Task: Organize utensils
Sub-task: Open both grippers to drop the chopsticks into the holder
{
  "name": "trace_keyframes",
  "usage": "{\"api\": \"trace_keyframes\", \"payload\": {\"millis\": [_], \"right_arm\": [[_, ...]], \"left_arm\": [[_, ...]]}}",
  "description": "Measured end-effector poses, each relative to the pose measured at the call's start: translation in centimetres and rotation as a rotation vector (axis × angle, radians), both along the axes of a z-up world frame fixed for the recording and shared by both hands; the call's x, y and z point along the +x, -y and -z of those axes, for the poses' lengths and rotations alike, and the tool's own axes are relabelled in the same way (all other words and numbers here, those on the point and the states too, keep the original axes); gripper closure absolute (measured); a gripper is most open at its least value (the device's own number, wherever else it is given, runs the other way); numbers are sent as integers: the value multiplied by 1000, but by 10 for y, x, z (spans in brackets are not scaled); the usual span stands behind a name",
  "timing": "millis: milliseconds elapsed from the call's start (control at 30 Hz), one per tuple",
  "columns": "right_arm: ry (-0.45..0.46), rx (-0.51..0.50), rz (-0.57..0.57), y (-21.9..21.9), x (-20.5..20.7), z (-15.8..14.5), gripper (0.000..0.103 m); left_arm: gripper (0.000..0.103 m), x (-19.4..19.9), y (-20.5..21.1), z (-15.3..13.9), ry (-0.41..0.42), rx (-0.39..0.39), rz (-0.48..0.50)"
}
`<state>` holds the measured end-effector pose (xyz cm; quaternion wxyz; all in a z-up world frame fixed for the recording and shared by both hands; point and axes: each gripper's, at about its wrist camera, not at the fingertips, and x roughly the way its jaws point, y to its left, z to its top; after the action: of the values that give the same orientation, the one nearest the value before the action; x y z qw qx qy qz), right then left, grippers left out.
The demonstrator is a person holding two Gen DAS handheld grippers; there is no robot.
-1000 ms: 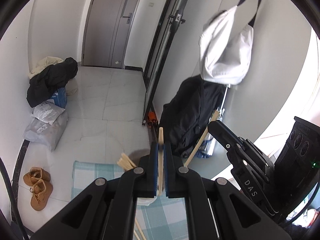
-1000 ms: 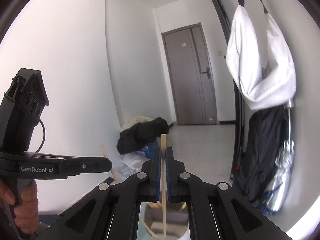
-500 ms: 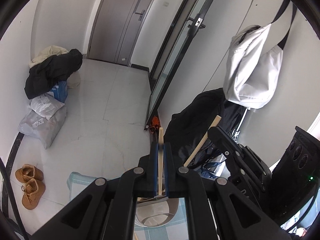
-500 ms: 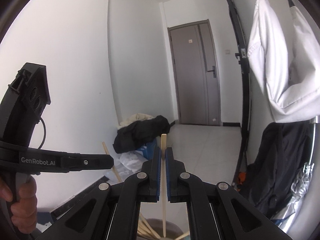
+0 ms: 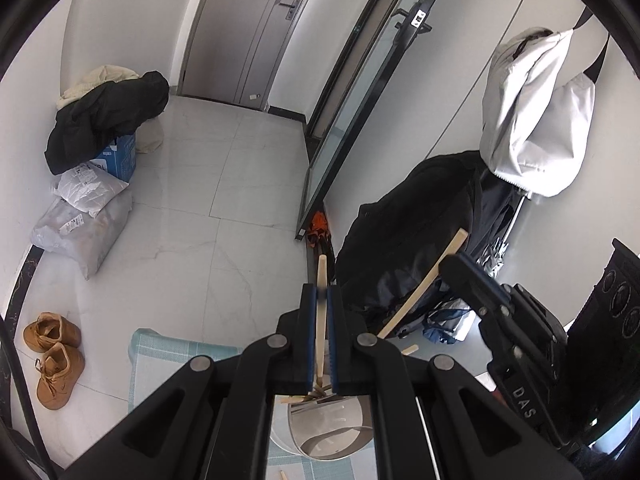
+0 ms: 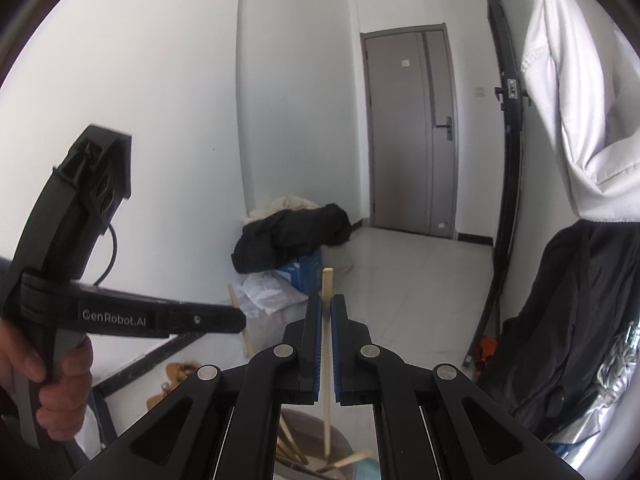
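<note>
**Lowering both sticks toward the holder**

Clenched on one wooden stick (image 5: 320,332), left gripper (image 5: 320,336) has descended; the white cup (image 5: 320,436) now sits directly beneath. Right gripper (image 6: 326,344) likewise grasps its stick (image 6: 327,344) above the cup. Insertion looks imminent.

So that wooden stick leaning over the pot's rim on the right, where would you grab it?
Probably by its upper end. The stick lies tilted in the pot, with that end poking out past the rim, clear of the other sticks. Come down from above and pinch across its thin width, since the lower end is buried inside the pot.
</note>
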<state>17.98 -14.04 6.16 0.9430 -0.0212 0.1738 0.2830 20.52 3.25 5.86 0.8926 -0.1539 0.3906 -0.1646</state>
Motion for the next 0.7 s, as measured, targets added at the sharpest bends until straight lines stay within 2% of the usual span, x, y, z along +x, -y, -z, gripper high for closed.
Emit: {"api": "trace_keyframes", "payload": {"millis": [167, 233, 333, 400, 433, 467, 500, 567, 633, 700], "right_arm": [[-41, -13, -2, 4, -2, 10, 99], [-65, -13, 1, 7, -2, 14, 98], [-86, -10, 26, 12, -8, 14, 94], [-104, 13, 46, 20, -12, 13, 74], [-107, 31, 56, 24, -17, 12, 69], [-111, 46, 56, 28, -20, 11, 62], [-108, 54, 60, 32, -25, 10, 57], [-98, 59, 75, 37, -32, 8, 51], [-103, 65, 94, 40, -42, 6, 37], [-106, 80, 123, 44, -52, 3, 15]], "left_arm": [[102, 6, 0, 6, -43, -2, 6], [97, 9, -1, 9, -83, 20, -6], [73, 5, -4, 6, -66, 28, -33], [43, -3, -10, -2, -10, 39, -67], [35, -8, -11, -7, 14, 58, -88], [24, -12, -13, -11, 35, 84, -110], [19, -15, -13, -14, 50, 105, -128], [18, -25, -14, -20, 84, 140, -150], [14, -32, -13, -23, 82, 175, -169], [14, -40, -11, -24, 94, 196, -189]]}}
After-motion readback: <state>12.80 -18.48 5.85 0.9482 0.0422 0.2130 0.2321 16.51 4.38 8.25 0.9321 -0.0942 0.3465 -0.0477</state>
